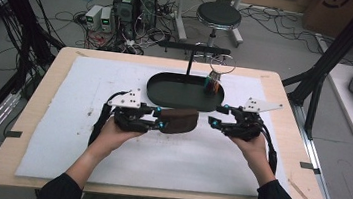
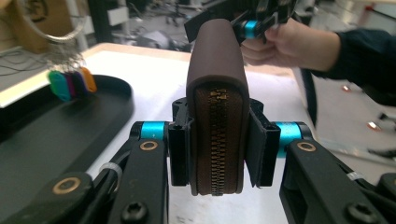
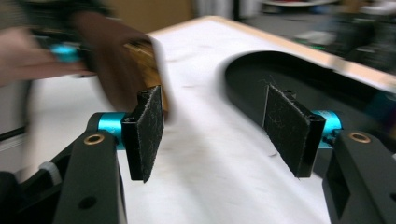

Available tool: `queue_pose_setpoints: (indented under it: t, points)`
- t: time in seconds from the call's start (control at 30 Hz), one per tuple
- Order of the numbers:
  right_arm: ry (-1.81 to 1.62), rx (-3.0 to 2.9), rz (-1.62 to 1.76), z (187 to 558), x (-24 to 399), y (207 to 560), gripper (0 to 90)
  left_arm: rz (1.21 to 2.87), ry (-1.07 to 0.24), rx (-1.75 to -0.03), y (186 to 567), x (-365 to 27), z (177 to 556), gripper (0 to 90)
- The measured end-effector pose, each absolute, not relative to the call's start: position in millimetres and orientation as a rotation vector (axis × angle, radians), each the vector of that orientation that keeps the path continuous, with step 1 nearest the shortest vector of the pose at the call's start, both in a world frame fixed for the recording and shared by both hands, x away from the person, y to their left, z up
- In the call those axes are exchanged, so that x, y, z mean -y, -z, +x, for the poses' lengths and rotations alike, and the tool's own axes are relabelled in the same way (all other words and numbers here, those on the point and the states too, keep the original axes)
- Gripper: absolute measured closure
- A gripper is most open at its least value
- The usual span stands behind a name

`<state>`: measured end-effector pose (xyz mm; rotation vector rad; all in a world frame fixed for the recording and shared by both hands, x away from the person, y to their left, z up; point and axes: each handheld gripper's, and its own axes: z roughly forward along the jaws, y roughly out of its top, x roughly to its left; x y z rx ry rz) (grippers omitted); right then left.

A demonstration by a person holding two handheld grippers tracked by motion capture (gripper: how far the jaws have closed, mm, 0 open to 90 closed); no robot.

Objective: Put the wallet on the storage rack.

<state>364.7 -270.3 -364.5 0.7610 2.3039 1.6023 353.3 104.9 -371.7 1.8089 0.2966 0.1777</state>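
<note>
Keep L gripper (image 2: pixel 218 140) clamped firm on brown zip wallet (image 2: pixel 217 116), R gripper (image 3: pixel 215 135) spread & empty, re-approach zip end squarely.

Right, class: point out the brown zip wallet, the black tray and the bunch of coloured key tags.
brown zip wallet (image 2: pixel 217 135), left gripper view, on its zip edge.
black tray (image 1: pixel 175 93), high view, on its bare floor.
coloured key tags (image 2: pixel 70 83), left gripper view, on the tags.

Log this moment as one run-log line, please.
left tool: shut on brown zip wallet | right tool: open, nothing between pads | black tray: behind wallet
</note>
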Motion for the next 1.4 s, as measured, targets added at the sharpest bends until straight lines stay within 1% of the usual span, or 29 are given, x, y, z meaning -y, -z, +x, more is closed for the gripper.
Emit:
queue_pose_setpoints:
  t: [0.1, 0.23, 0.33, 0.63, 1.17, 1.4]
  points:
    - [-1.527, -2.2, 0.877, 367, 283, 368, 38.9, 1.817, -0.234, -0.332, 369, -104, 357, 66.2]
    - [-1.495, -2.149, 0.941, 369, 291, 369, 38.9, 1.786, -0.291, -0.376, 364, -102, 365, 66.2]
    - [-1.474, -2.112, 0.978, 370, 298, 371, 38.9, 1.76, -0.304, -0.396, 359, -99, 372, 66.2]
    - [-1.414, -2.048, 1.078, 373, 311, 374, 39.3, 1.771, -0.382, -0.429, 347, -84, 393, 66.2]
    - [-1.397, -2.013, 1.131, 375, 321, 377, 39.3, 1.755, -0.471, -0.563, 358, -78, 434, 66.2]
    - [-1.394, -2.011, 1.141, 375, 322, 377, 39.3, 1.704, -0.466, -0.635, 370, -76, 450, 66.2]
